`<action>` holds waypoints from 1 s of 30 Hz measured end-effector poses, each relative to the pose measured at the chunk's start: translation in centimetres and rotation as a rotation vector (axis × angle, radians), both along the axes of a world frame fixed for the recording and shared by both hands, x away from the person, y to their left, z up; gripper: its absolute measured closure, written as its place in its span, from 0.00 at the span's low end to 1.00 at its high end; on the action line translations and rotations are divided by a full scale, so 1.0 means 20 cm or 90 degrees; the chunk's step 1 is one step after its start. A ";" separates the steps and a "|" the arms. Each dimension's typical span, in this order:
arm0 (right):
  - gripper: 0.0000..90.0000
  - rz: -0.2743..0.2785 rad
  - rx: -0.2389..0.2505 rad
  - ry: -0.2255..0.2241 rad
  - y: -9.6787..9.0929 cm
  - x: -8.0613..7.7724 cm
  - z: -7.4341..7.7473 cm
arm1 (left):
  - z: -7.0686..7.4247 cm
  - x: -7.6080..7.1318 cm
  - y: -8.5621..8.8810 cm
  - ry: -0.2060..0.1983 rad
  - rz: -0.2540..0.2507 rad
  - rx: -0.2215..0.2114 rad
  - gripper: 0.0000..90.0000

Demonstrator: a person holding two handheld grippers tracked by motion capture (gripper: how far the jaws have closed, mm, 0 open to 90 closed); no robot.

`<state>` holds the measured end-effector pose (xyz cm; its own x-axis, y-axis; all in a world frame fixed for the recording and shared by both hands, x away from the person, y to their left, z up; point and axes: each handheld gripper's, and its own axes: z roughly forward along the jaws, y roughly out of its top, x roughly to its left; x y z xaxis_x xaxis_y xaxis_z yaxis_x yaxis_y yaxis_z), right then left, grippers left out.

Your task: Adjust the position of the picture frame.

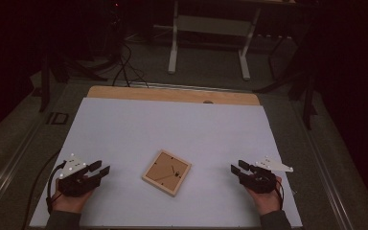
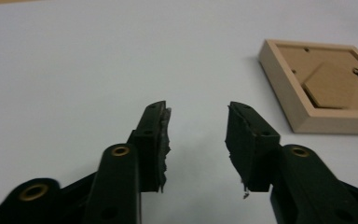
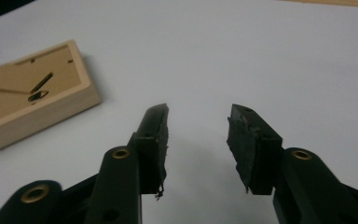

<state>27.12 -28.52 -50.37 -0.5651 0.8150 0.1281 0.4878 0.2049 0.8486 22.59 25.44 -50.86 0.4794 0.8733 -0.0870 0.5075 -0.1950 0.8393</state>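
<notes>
Frame: a small wooden picture frame (image 1: pixel 166 172) lies flat on the white sheet (image 1: pixel 172 129), back side up, sitting cornerwise near the front edge and roughly midway between the two grippers.
Frame back: there's a brown backing board with a folded-in stand and small dark clips, clear in the left gripper view (image 2: pixel 331 84) and again in the right gripper view (image 3: pixel 28 93).
Left gripper: the left gripper (image 1: pixel 99 171) is low over the sheet at the near left, pointing in toward the frame, jaws standing apart with only bare sheet between them. Released, gripping nothing.
Left gripper's own view: the frame sits off to the upper right, well clear of the black jaws.
Right gripper: the right gripper (image 1: pixel 236 168) is at the near right, also pointing in at the frame, jaws parted and empty.
Right gripper's own view: the frame lies to the upper left, apart from the jaws.
Table: a wooden table edge (image 1: pixel 172 94) shows beyond the sheet's far side.
</notes>
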 end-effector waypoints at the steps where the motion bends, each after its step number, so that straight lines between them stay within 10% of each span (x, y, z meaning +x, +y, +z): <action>1: 0.66 0.004 -0.004 0.000 0.01 0.00 0.00 | 0.00 0.00 0.00 0.000 0.000 0.000 0.68; 14: 0.93 0.028 0.006 0.000 0.06 0.00 0.00 | 0.01 -0.01 -0.02 0.003 -0.049 -0.024 0.99; 30: 1.00 0.109 -0.029 0.010 0.32 0.01 0.02 | -0.01 0.03 -0.17 0.010 -0.100 0.009 1.00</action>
<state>27.23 -22.10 -49.92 -0.6947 0.7119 0.1029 0.4551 0.3241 0.8294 23.13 21.98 -51.05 0.6083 0.7893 -0.0841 0.4829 -0.2838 0.8284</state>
